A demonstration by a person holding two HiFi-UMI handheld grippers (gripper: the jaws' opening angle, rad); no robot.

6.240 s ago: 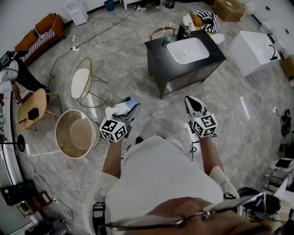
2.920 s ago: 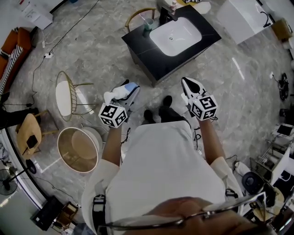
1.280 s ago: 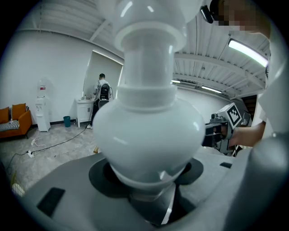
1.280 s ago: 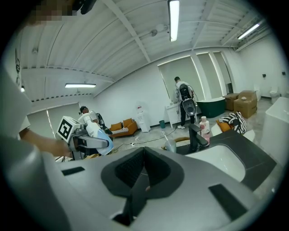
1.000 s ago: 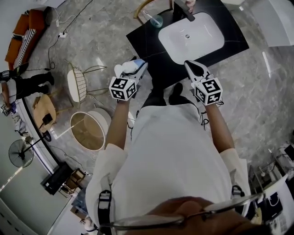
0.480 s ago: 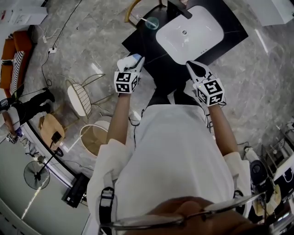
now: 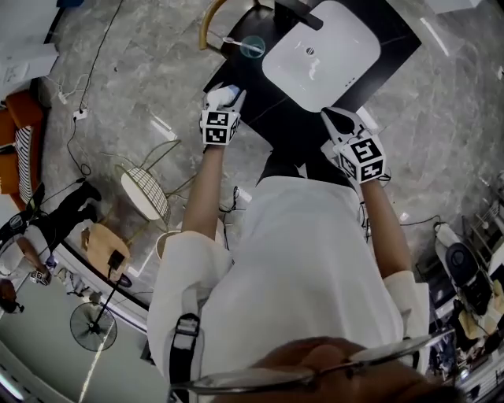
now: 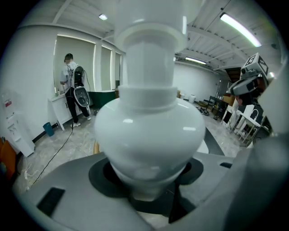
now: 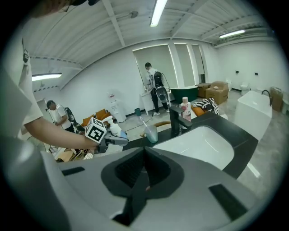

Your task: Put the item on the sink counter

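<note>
My left gripper [image 7: 226,100] is shut on a white spray bottle [image 7: 220,95], held over the left end of the black sink counter [image 7: 272,106]. The left gripper view is filled by the bottle's rounded white body [image 8: 149,131], clamped between the jaws. To the right, my right gripper [image 7: 332,116] hovers at the counter's near edge, in front of the white basin [image 7: 319,51]. Its jaws [image 9: 143,177] meet with nothing between them. From the right gripper view, the left gripper [image 9: 121,140] and its bottle [image 9: 113,130] show beside the counter [image 9: 235,135].
A black faucet [image 9: 176,119] stands behind the basin [image 9: 203,143], with a cup holding a toothbrush [image 7: 252,46] at the counter's back left. A wooden chair [image 7: 209,20] stands behind the counter, a wire chair [image 7: 146,193] on the floor to the left. People stand in the background.
The person has walked up to the sink. The left gripper has carried the bottle forward and up over the counter's left end. The right gripper stays at the near edge.
</note>
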